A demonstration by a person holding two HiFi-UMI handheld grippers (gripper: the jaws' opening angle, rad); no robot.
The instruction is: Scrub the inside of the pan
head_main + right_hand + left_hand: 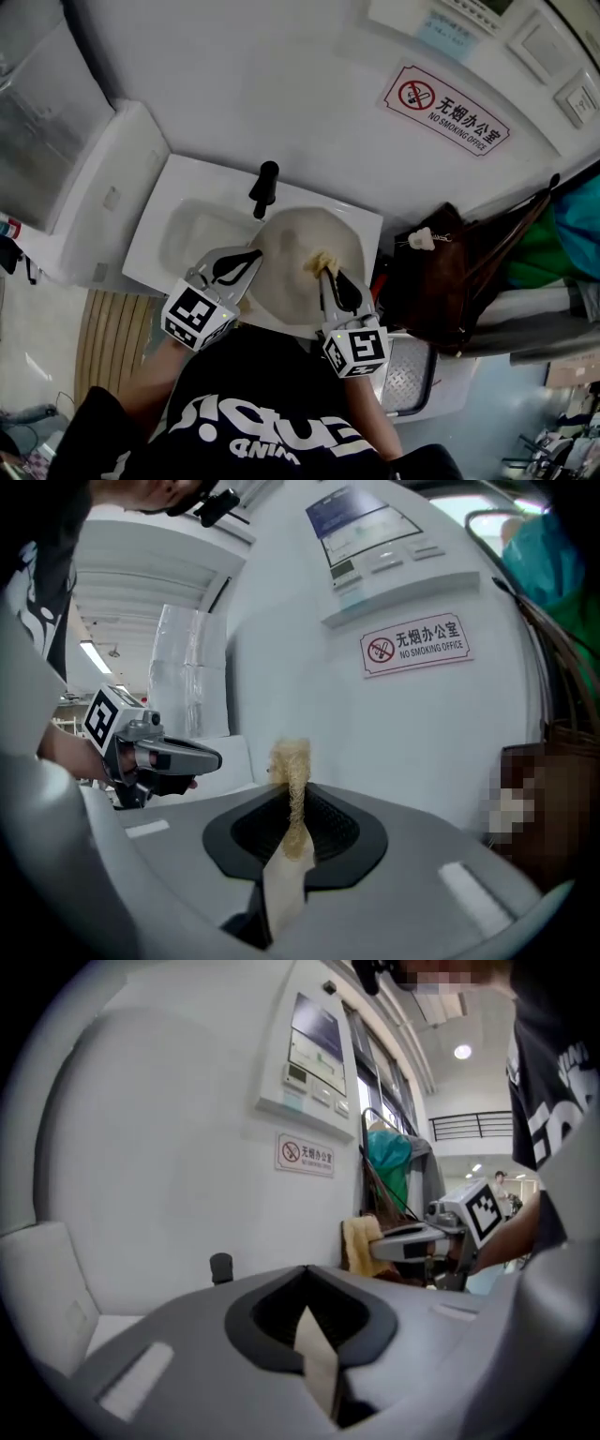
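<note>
Head view: round pan [292, 281], beige inside, lies over the sink [192, 234] at worktop's [150, 214] right end. Long black handle [265, 187] pts twd wall [234, 84]. L tongs [248, 261] closed on pan's left rim. R tongs [328, 275] clamp yellow scrubber [321, 262] inside pan.
L gripper view: just the handle [220, 1266] tip, plus a beige sliver btw the tongs.
R gripper view: scrubber [292, 761] fibrous, upright.

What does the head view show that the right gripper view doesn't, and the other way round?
Head view only: the pan at the sink, and the right gripper seen from above.
Right gripper view only: ceiling lights, and a close look at its jaws shut on the scrubber.
Both: the scrubber, the left gripper, the no-smoking sign and the brown bag.
</note>
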